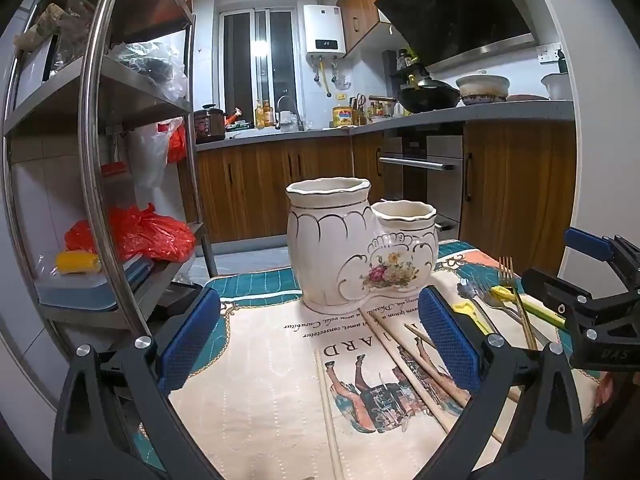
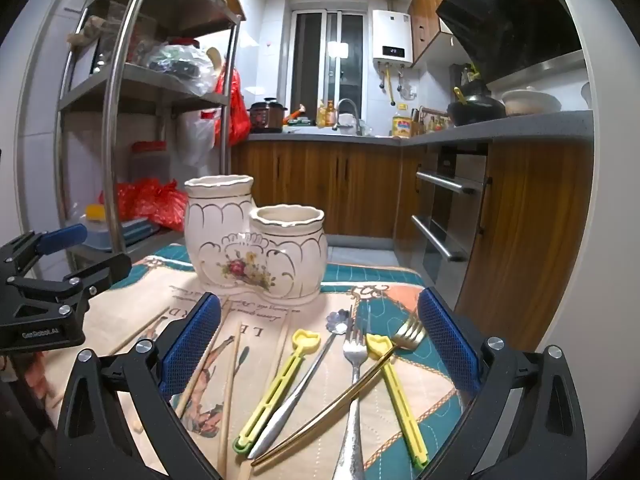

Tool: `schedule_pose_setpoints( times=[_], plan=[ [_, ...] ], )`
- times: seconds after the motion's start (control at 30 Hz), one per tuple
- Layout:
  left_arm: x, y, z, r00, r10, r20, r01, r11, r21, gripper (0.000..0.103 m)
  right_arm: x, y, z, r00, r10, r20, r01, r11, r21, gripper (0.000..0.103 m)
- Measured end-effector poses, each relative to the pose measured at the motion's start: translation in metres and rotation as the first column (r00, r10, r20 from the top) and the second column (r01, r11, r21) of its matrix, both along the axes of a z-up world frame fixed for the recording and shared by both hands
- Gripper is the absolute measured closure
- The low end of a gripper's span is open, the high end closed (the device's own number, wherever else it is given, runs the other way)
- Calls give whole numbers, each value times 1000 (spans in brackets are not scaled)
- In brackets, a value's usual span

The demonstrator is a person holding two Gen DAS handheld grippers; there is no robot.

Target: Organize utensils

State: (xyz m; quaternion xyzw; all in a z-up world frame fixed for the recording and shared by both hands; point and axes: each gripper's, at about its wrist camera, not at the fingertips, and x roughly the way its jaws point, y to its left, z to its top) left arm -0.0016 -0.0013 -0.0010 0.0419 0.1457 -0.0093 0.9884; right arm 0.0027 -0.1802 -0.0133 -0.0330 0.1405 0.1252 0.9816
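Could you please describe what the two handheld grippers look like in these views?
Both look alike: the left gripper and right gripper have black angular frames with silver round bolt heads, and each finger carries a blue pad with a fine grid texture. Seen from the other camera, the left body bears white lettering, partly legible as "GenRobot.AI". No cables, sleeves or hands show.

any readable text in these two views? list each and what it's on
"GenRobot.AI": left gripper body, right wrist view.
"DAS": right gripper body, cut off.
"ARD", upside down: printed cloth.
"LE": same cloth.
Script lines near ceramic holder: too small to read reliably.
Water heater display digits: blurred.
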Motion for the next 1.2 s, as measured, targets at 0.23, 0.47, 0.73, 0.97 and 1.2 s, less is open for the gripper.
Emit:
schedule_pose_setpoints(
  times=[0.23, 0.47, 0.73, 0.97, 1.2],
  plan=[
    [-1, -1, 0, 1000, 1, 2, -1, 1000, 3, 5, 0, 0, 1, 1000, 0, -2, 0, 1000, 0, 5],
    [0, 0, -1, 1000, 0, 0, 0, 1000, 0, 5, 0, 0, 1, 1000, -1, -3, 1, 1000, 1, 5],
    [-1, -1, -1, 1000, -2, 1, 2, 1000, -3, 5, 0, 0, 1, 1000, 0, -4, 0, 1000, 1, 5],
    [-1, 1, -1, 1000, 1, 2, -1, 1000, -1, 5, 0, 0, 1, 1000, 0, -5, 0, 1000, 3, 5],
    [1, 1, -2, 1000, -2, 0, 2, 1000, -2, 5, 1, 0, 1, 1000, 0, -6, 0, 1000, 3, 5]
  ],
)
